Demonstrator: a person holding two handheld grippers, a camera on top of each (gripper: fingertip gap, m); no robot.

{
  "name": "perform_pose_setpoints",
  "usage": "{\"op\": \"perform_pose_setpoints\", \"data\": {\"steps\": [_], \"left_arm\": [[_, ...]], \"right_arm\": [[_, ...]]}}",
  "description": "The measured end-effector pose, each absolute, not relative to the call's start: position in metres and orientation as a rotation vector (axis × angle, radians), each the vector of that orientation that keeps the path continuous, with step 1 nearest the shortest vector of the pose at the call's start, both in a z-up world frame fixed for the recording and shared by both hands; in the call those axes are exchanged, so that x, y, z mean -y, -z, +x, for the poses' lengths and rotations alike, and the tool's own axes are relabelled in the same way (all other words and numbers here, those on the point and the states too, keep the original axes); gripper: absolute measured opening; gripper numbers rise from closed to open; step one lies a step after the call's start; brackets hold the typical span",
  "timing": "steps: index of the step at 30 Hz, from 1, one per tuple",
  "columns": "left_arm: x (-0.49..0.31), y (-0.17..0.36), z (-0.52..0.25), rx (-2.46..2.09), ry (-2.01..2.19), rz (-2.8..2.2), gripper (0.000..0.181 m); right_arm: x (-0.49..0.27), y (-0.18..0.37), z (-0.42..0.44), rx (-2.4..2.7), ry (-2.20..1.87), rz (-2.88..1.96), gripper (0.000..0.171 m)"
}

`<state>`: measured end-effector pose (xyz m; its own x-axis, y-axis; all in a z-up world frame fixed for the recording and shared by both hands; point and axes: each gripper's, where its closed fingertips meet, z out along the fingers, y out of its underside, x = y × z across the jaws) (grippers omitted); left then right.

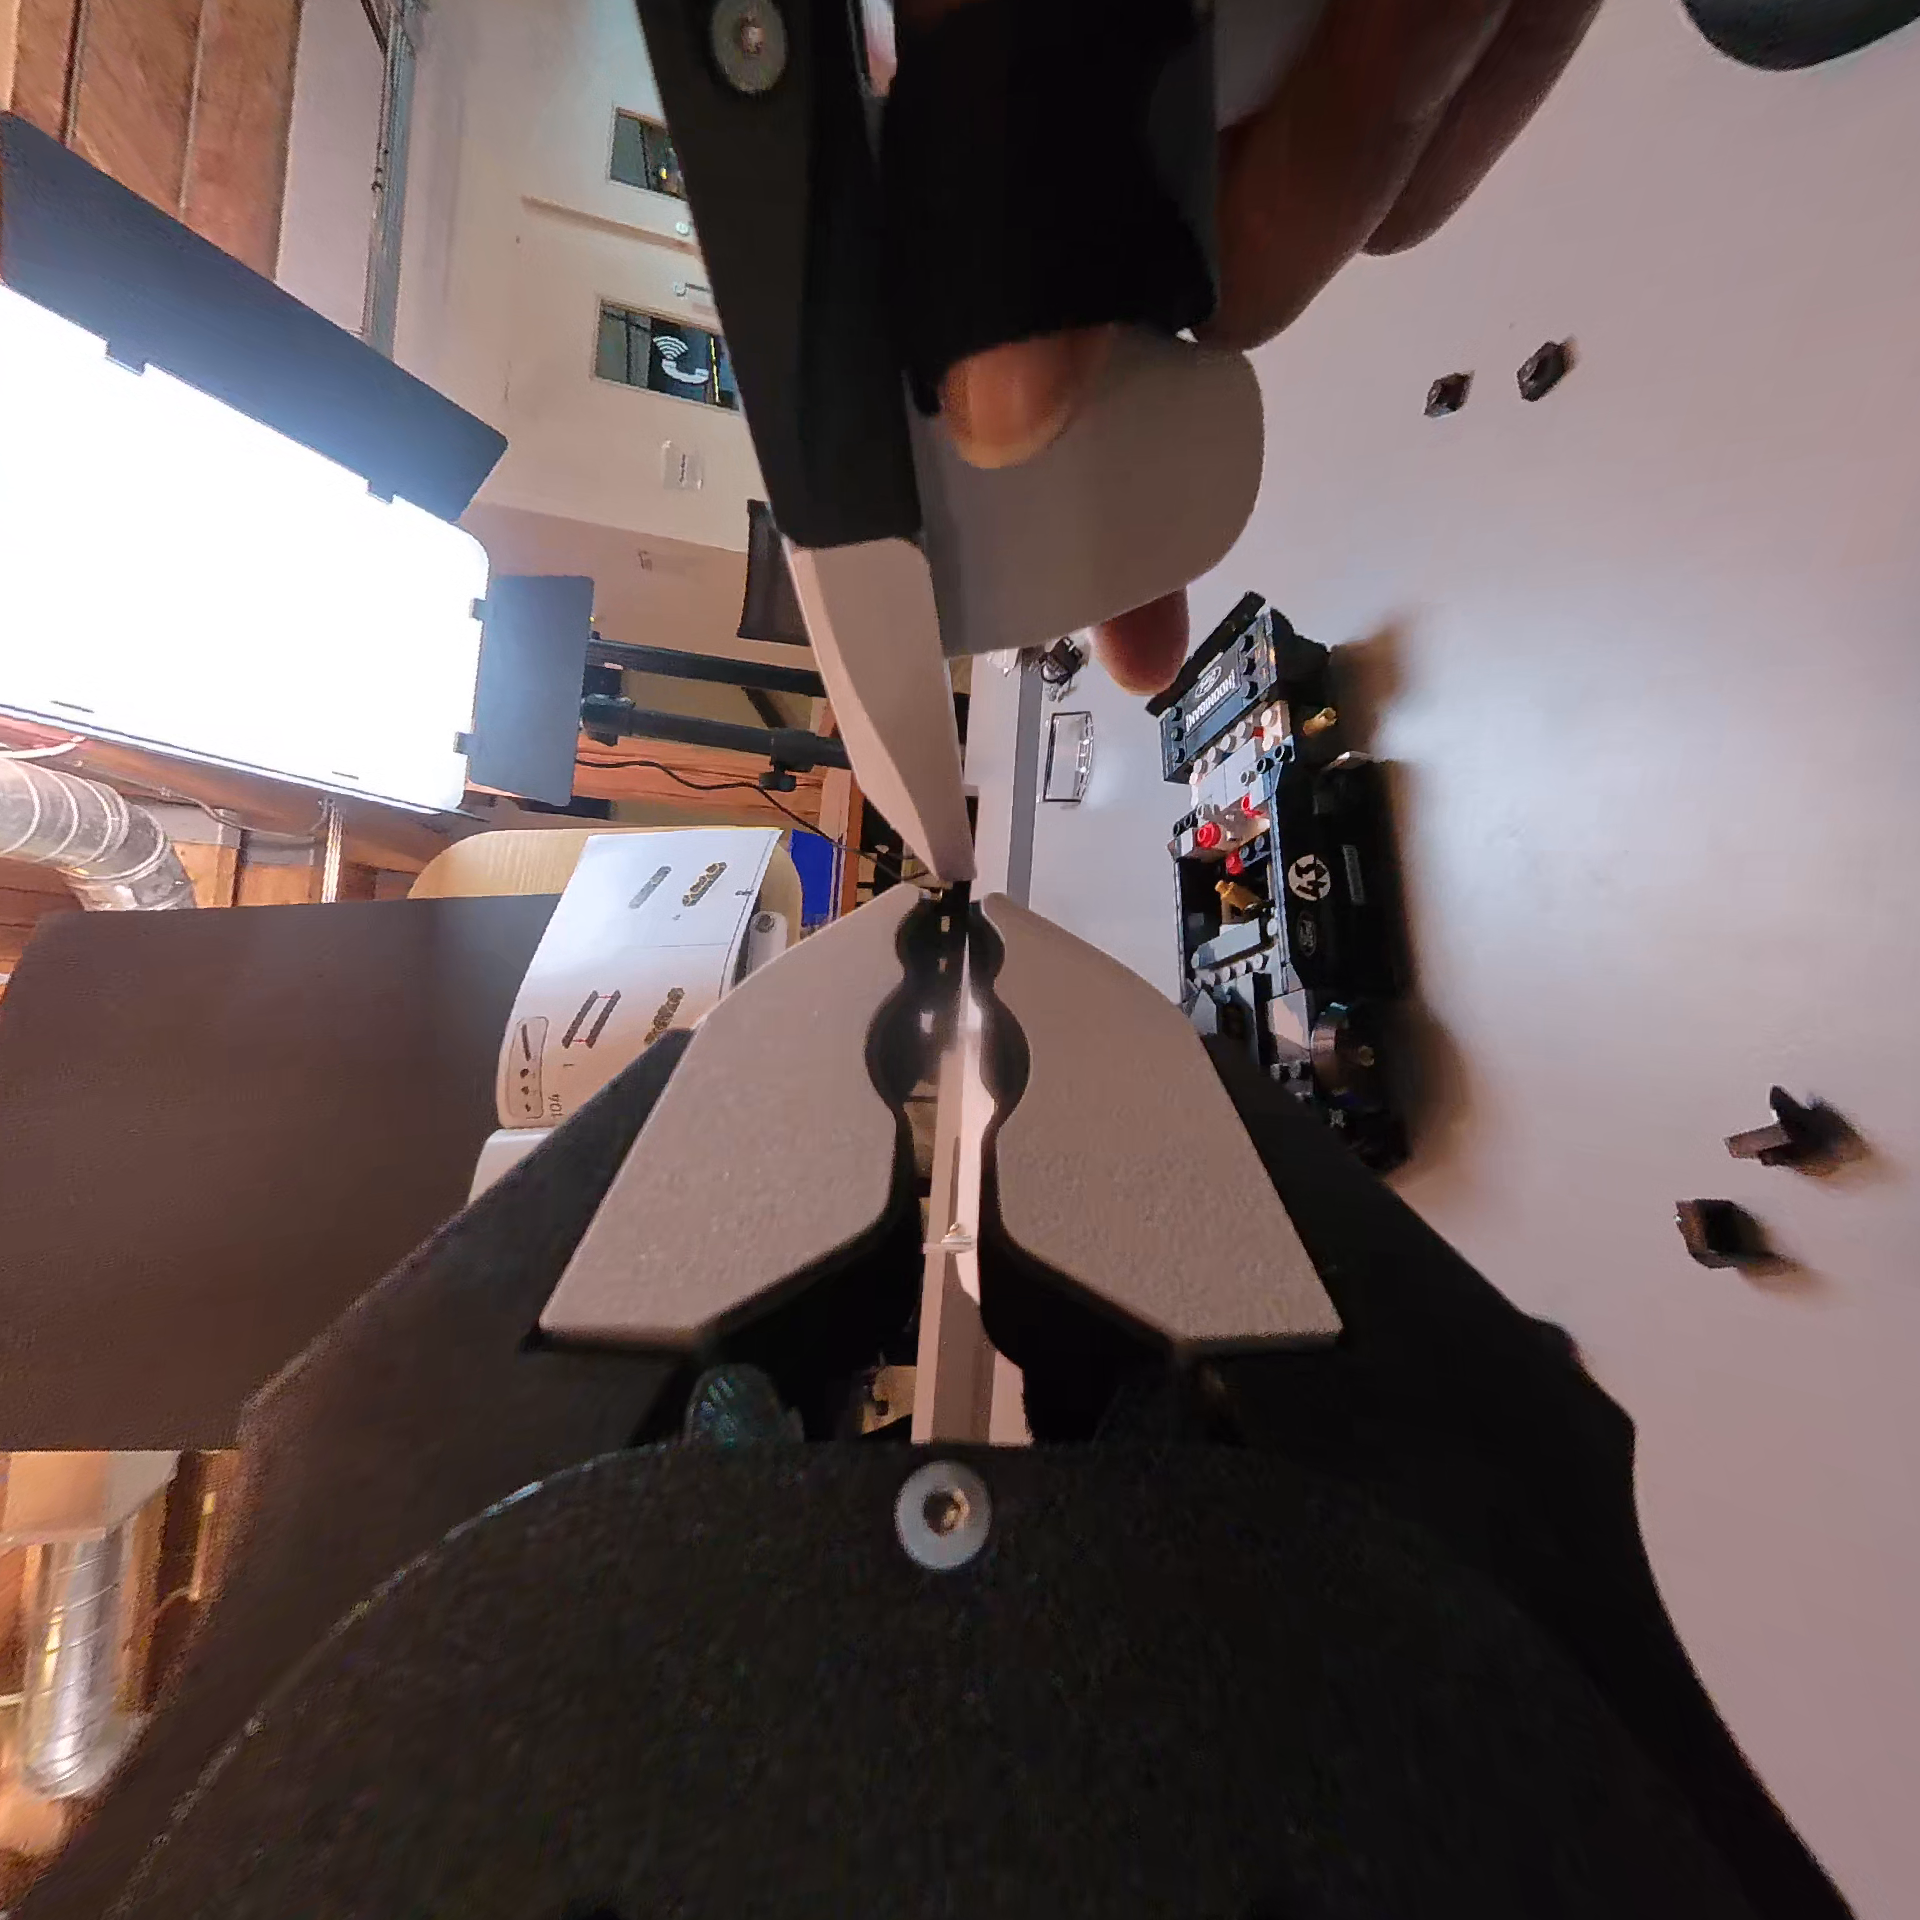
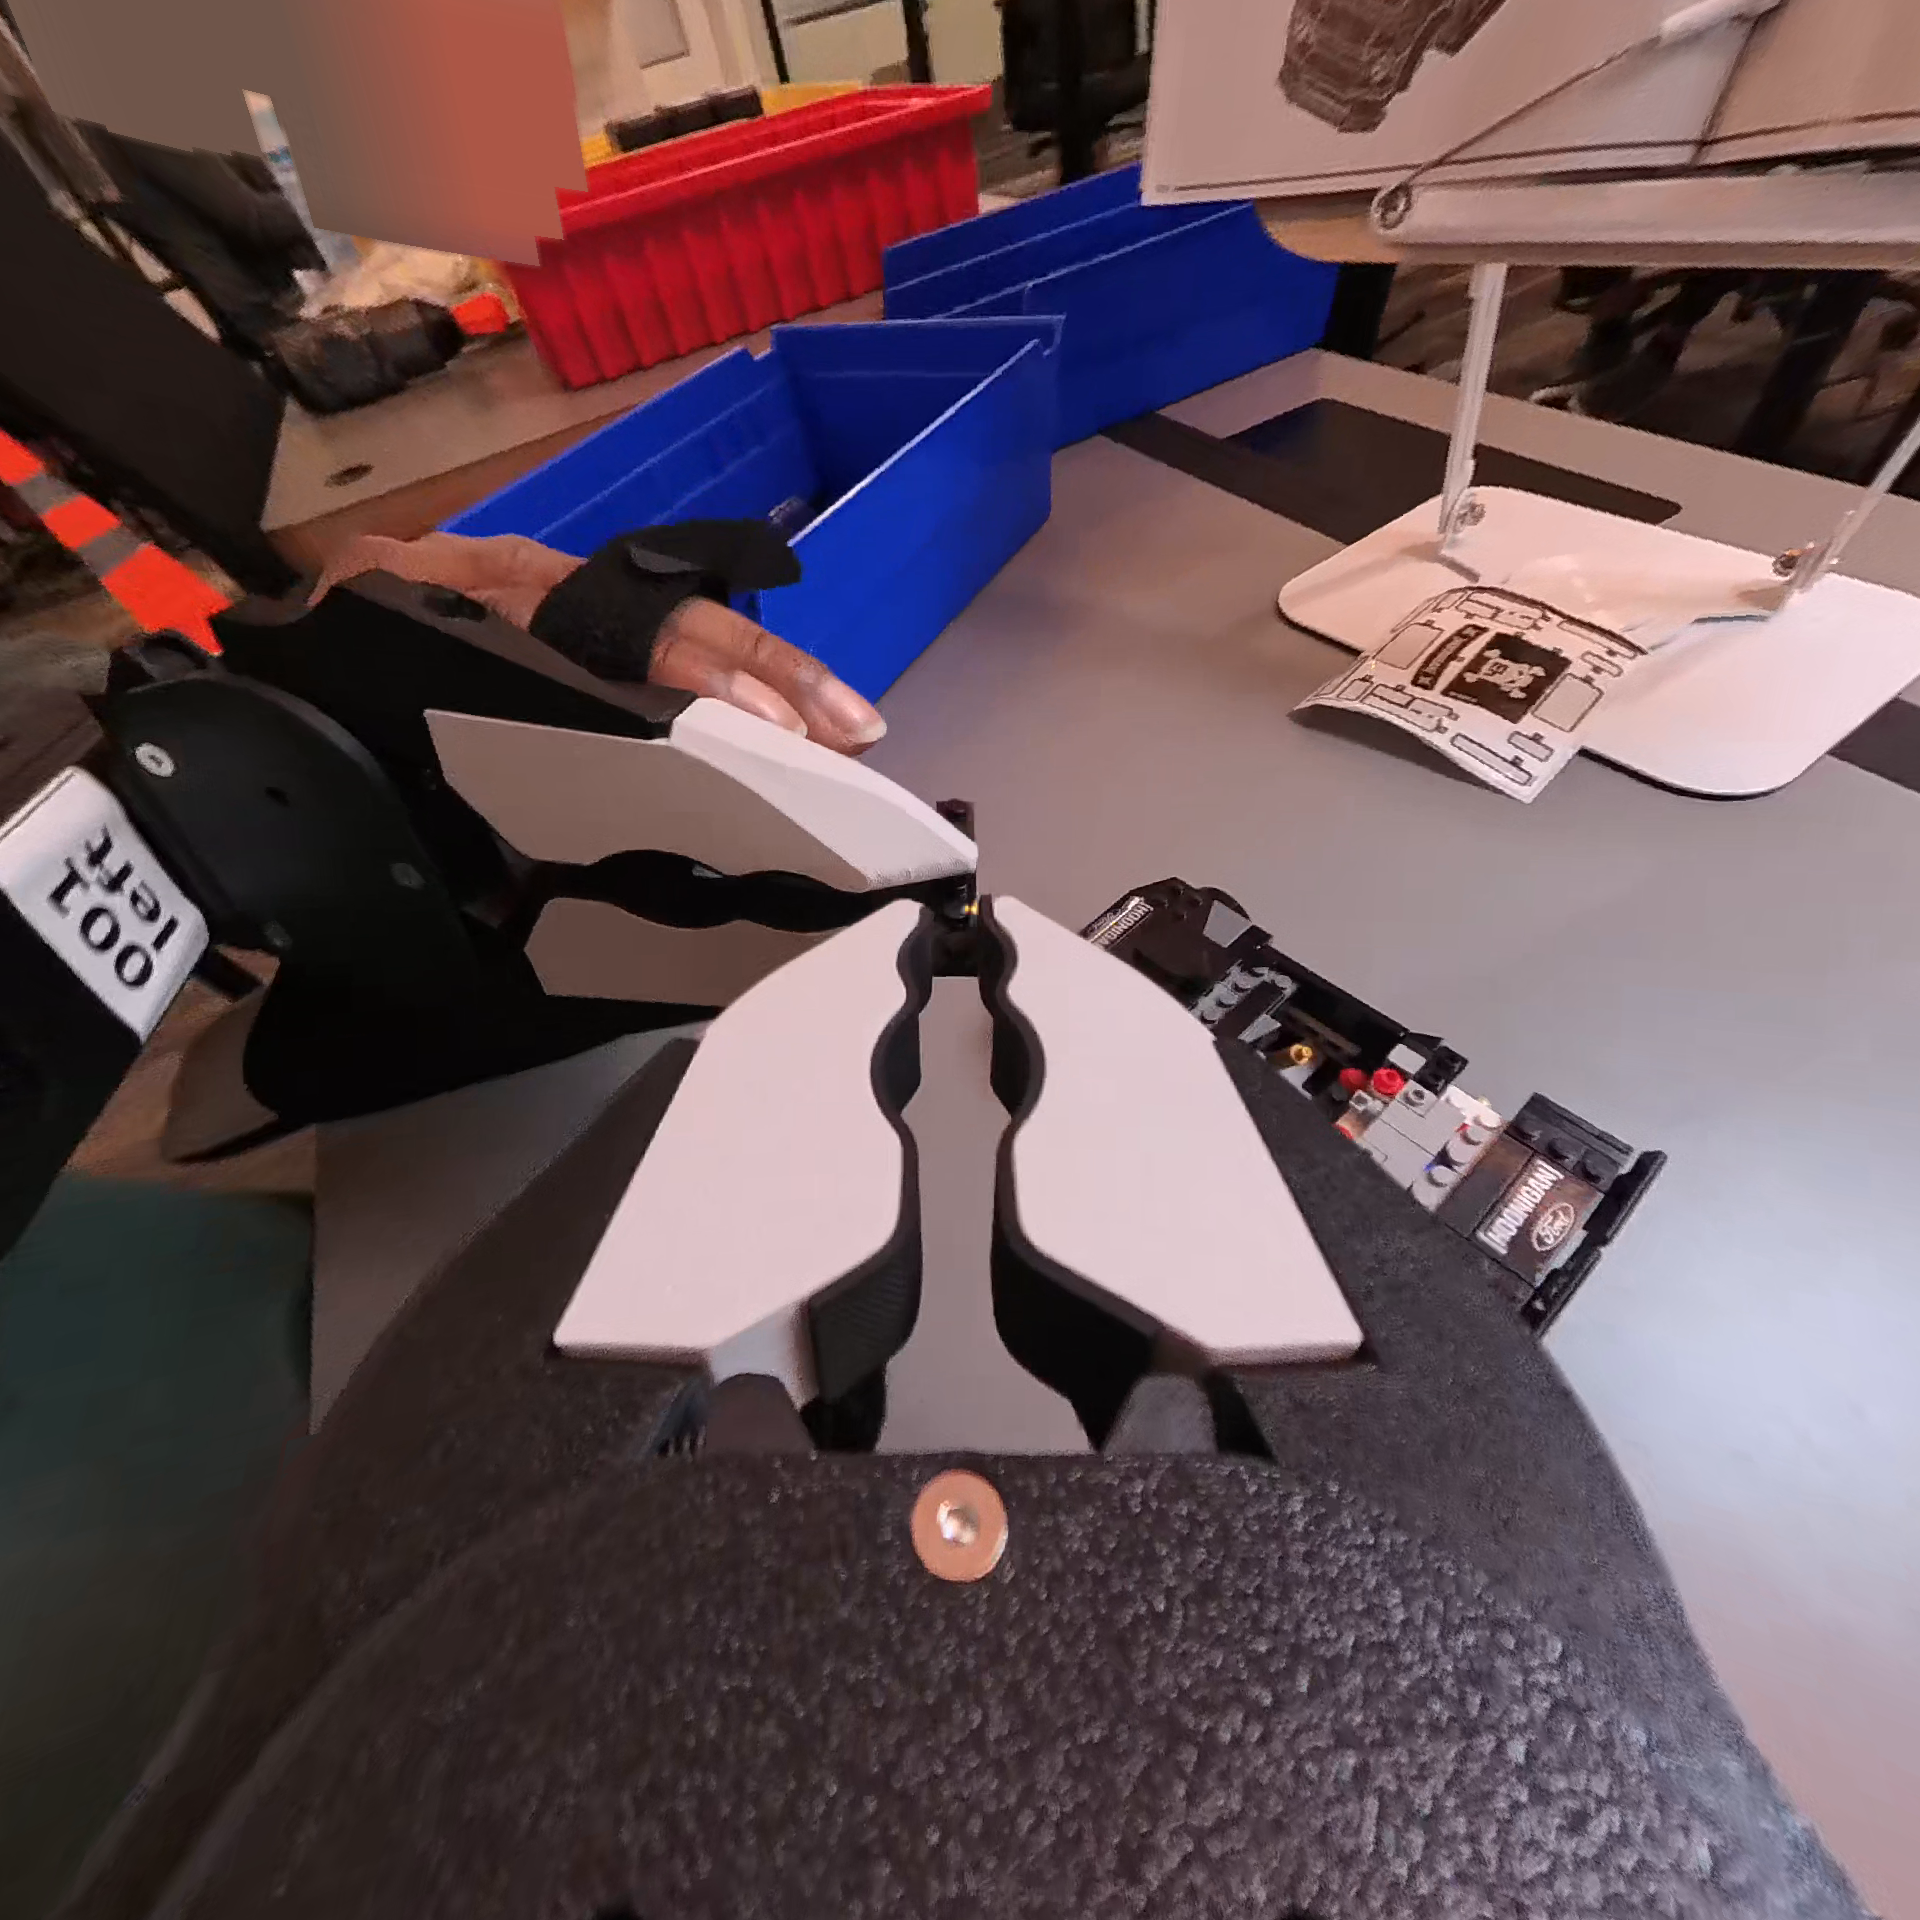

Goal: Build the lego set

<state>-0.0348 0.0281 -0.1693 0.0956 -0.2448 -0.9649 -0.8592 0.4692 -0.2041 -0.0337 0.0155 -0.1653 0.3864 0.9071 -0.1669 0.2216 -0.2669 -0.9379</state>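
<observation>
Above the grey tabletop, beside the half-built black brick car: left gripper and right gripper, white-fingered, tips meeting, both pinching one tiny black brick piece. Loose black bricks scattered nearby.

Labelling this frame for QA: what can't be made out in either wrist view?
- Small black piece between both grippers' tips: too small to tell shape, both views; the fingers cover it.
- Lego car: near part cut off by the right gripper body, right wrist view.
- Loose black pieces on the table: blurred, left wrist view.
- Left gripper: which piece it pinches, unclear.
</observation>
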Motion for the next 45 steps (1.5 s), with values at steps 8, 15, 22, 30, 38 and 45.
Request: {"op": "perform_pose_setpoints", "data": {"steps": [8, 15, 22, 30, 38, 45], "left_arm": [[-0.027, 0.138, -0.084, -1.119, -0.037, -1.374, 0.013], [-0.04, 0.104, -0.193, -0.631, 0.185, -1.546, 0.013], [-0.05, 0.089, -0.351, -0.207, 0.182, -1.782, 0.019], [-0.085, 0.153, -0.463, 0.098, 0.02, -2.177, 0.03], [-0.107, 0.232, -0.5, -0.543, -0.443, -2.708, 0.016], [-0.111, 0.27, -0.507, -1.138, -0.443, -2.868, 0.019]], "right_arm": [[0.004, 0.245, 0.022, 1.645, -0.874, -1.75, 0.008], [0.002, 0.293, 0.036, 1.914, -0.568, -1.791, 0.008], [-0.009, 0.278, 0.037, 1.714, -0.631, -1.791, 0.025], [-0.037, 0.227, 0.049, 1.178, -0.735, -1.685, 0.026], [-0.029, 0.213, 0.055, 1.143, -0.797, -1.603, 0.022], [-0.026, 0.211, 0.06, 1.115, -0.805, -1.59, 0.021]]}}
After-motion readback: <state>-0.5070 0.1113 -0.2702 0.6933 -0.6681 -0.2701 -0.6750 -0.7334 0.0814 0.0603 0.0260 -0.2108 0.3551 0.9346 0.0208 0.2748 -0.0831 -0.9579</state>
